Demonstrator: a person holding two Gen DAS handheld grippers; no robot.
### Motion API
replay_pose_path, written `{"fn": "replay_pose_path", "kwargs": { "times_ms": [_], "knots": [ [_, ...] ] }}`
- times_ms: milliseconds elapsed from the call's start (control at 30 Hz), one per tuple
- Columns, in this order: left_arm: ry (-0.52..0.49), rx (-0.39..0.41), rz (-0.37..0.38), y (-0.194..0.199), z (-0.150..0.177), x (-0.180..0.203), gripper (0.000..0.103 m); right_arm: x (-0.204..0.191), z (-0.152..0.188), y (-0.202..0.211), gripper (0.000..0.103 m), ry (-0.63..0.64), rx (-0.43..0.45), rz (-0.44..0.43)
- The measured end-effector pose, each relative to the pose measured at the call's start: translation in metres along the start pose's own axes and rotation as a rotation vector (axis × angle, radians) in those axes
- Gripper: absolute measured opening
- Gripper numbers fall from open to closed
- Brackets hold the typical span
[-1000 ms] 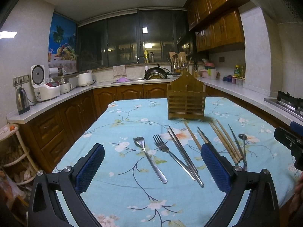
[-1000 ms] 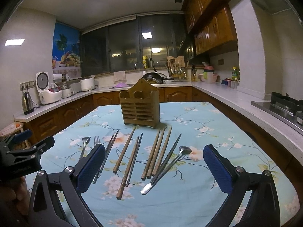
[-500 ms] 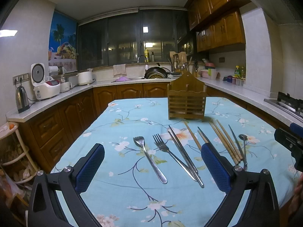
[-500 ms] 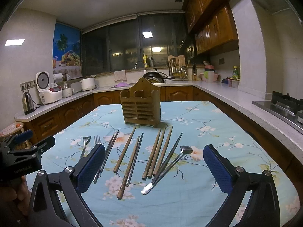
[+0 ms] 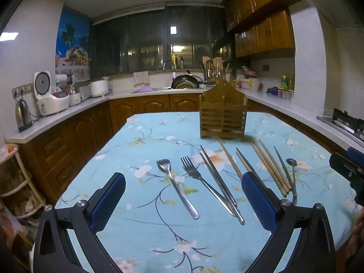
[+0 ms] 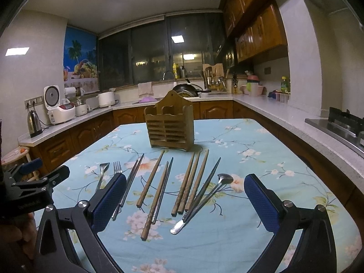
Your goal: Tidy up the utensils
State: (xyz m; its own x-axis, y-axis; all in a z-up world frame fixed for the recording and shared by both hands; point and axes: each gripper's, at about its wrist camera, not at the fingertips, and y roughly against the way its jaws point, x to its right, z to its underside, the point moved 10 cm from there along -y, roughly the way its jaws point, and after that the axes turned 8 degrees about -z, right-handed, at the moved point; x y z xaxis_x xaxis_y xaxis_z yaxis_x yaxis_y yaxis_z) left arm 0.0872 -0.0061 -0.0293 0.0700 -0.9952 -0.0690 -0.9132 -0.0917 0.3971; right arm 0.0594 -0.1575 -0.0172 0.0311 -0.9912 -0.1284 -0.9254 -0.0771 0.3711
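A wooden slatted utensil holder (image 5: pixel 223 119) (image 6: pixel 170 127) stands upright on the table's far half. In front of it lie two metal forks (image 5: pixel 176 187) (image 5: pixel 200 178), metal chopsticks (image 5: pixel 221 185), several wooden chopsticks (image 6: pixel 191 182) and a metal spoon (image 6: pixel 204 201). My left gripper (image 5: pixel 183 202) is open and empty above the near edge, over the forks. My right gripper (image 6: pixel 185 201) is open and empty, over the wooden chopsticks and spoon. The left gripper's body also shows in the right wrist view (image 6: pixel 34 188).
The table carries a light blue floral cloth (image 5: pixel 159 234). Kitchen counters with wooden cabinets ring the room, with a kettle (image 5: pixel 22 115) and rice cooker (image 5: pixel 51 97) on the left, a sink and pan (image 5: pixel 185 83) at the back, and a stove (image 5: pixel 343 124) on the right.
Both grippers have drifted only slightly; the right one has eased a little nearer the utensils. Nothing on the table has moved.
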Motion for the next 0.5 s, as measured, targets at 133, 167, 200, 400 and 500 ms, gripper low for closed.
{"fn": "replay_pose_path", "kwargs": {
  "times_ms": [133, 167, 200, 400, 500],
  "knots": [
    [0.017, -0.048, 0.019, -0.011, -0.001, -0.002, 0.102, 0.004, -0.002, -0.006, 0.103, -0.006, -0.017, -0.01],
    [0.019, -0.059, 0.025, -0.014, -0.003, -0.002, 0.102, 0.005, -0.003, -0.007, 0.103, -0.008, -0.022, -0.013],
    [0.02, -0.068, 0.03, -0.017, -0.005, -0.002, 0.102, 0.007, -0.005, -0.009, 0.103, -0.012, -0.028, -0.016],
    [0.009, -0.126, 0.049, -0.039, -0.02, -0.001, 0.102, 0.014, -0.013, -0.026, 0.103, -0.037, -0.072, -0.034],
    [0.002, -0.152, 0.059, -0.051, -0.03, 0.0, 0.102, 0.019, -0.014, -0.04, 0.103, -0.058, -0.108, -0.042]
  ]
}}
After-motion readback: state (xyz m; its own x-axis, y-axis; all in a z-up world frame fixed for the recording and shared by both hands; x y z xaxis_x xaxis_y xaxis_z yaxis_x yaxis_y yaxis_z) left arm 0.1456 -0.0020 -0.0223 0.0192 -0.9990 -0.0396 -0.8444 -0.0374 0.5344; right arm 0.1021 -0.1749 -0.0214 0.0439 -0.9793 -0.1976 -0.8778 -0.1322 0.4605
